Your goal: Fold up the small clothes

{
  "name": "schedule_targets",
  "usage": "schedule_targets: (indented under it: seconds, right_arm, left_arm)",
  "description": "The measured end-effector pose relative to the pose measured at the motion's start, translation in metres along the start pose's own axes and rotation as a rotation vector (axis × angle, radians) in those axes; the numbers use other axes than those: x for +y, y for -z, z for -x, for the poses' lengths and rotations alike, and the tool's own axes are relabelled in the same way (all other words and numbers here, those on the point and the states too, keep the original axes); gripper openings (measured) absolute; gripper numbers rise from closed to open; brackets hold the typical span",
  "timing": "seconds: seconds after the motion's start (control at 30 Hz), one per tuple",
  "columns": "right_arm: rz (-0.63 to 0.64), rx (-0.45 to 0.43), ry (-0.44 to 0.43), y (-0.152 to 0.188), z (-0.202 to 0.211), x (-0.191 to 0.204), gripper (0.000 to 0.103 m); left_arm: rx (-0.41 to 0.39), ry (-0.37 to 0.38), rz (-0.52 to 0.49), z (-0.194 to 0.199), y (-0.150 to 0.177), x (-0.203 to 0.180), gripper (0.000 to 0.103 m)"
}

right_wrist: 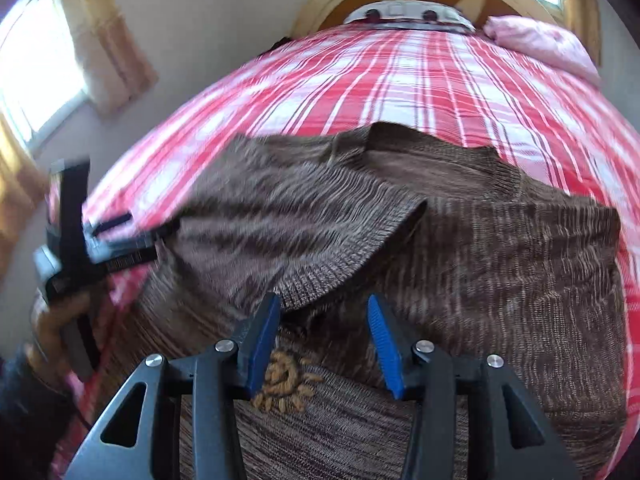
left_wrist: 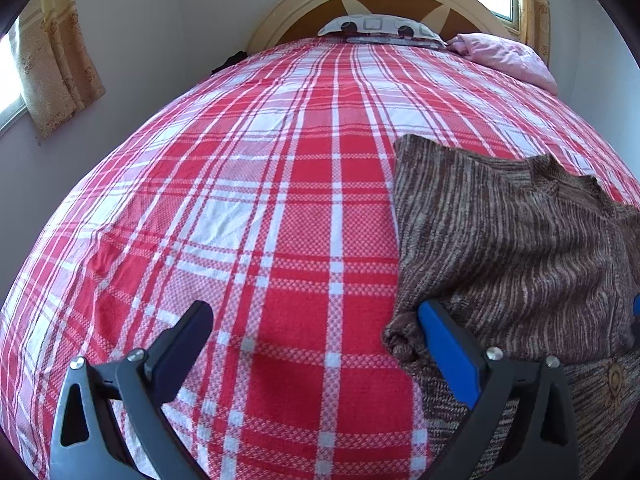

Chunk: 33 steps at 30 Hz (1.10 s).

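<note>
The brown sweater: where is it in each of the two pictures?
Left wrist view: the brown sweater fills the lower right, beside the right-hand finger.
Right wrist view: it spreads across the middle, one flap folded over.
Shared landmark: the pink pillow at the bed's far right.

Plaid bed; curtained windows.

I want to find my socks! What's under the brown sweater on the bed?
The red and white checked bedspread runs under the brown sweater. One sleeve is folded across its front. Anything small under the sweater is covered, so I cannot see it.
</note>
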State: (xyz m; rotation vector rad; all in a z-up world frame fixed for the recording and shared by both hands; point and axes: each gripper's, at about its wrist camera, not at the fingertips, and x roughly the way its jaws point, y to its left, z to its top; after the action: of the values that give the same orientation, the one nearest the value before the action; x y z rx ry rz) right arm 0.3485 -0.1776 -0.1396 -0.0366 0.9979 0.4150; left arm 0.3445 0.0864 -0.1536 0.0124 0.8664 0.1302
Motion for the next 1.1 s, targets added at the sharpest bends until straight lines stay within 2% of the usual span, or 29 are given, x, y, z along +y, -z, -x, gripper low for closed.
schedule_targets:
  seconds: [0.1, 0.2, 0.23, 0.33, 0.4, 0.47, 0.5, 0.57, 0.67, 0.77, 0.83, 0.9, 0.97, 1.03, 1.1]
  right_arm:
    - [0.053, 0.022, 0.055, 0.006, -0.005, 0.009, 0.047]
    - [0.065, -0.062, 0.131, 0.007, 0.019, 0.012, 0.047]
    - [0.078, -0.089, 0.128, 0.007, 0.025, 0.016, 0.047]
    - [0.143, -0.131, 0.003, 0.0, 0.028, 0.03, 0.047]
    - [0.185, -0.112, -0.043, -0.003, 0.017, 0.041, 0.047]
    - [0.191, -0.068, -0.101, -0.001, 0.003, 0.045, 0.047]
    - [0.186, -0.036, -0.107, 0.001, -0.005, 0.043, 0.047]
    - [0.159, 0.047, -0.047, 0.009, -0.02, 0.033, 0.048]
    - [0.137, 0.049, -0.073, 0.02, -0.01, 0.021, 0.048]
    - [0.147, 0.073, -0.011, 0.022, -0.005, 0.023, 0.048]
    - [0.149, 0.019, -0.008, 0.02, 0.003, 0.022, 0.048]
    - [0.149, -0.042, -0.035, 0.015, 0.01, 0.026, 0.048]
    - [0.162, -0.066, -0.076, 0.013, 0.01, 0.034, 0.048]
    - [0.201, -0.031, -0.116, 0.014, -0.001, 0.043, 0.048]
    - [0.237, 0.031, -0.075, 0.023, -0.018, 0.049, 0.048]
  left_arm:
    - [-0.026, 0.018, 0.021, 0.008, 0.002, 0.006, 0.103]
    - [-0.092, 0.006, 0.058, 0.02, 0.004, 0.012, 0.103]
    - [-0.106, 0.004, 0.055, 0.023, 0.003, 0.011, 0.103]
    - [-0.128, 0.01, 0.015, 0.027, 0.0, 0.0, 0.103]
    - [-0.125, 0.01, -0.041, 0.026, -0.002, -0.012, 0.103]
    - [-0.077, -0.035, -0.122, 0.016, -0.001, -0.026, 0.103]
    - [-0.057, -0.043, -0.133, 0.011, 0.0, -0.027, 0.103]
    - [-0.033, -0.022, -0.107, 0.007, -0.002, -0.021, 0.103]
    - [-0.022, 0.009, -0.049, 0.007, -0.002, -0.009, 0.103]
    - [-0.093, 0.013, -0.016, 0.022, -0.005, -0.004, 0.103]
    - [-0.11, 0.034, -0.005, 0.025, -0.006, -0.005, 0.103]
    - [-0.091, 0.041, -0.005, 0.022, -0.007, -0.008, 0.103]
    - [-0.059, 0.028, -0.033, 0.016, -0.005, -0.015, 0.103]
    - [-0.026, 0.033, -0.072, 0.011, -0.002, -0.021, 0.103]
    - [0.013, 0.056, -0.105, 0.004, 0.0, -0.026, 0.103]
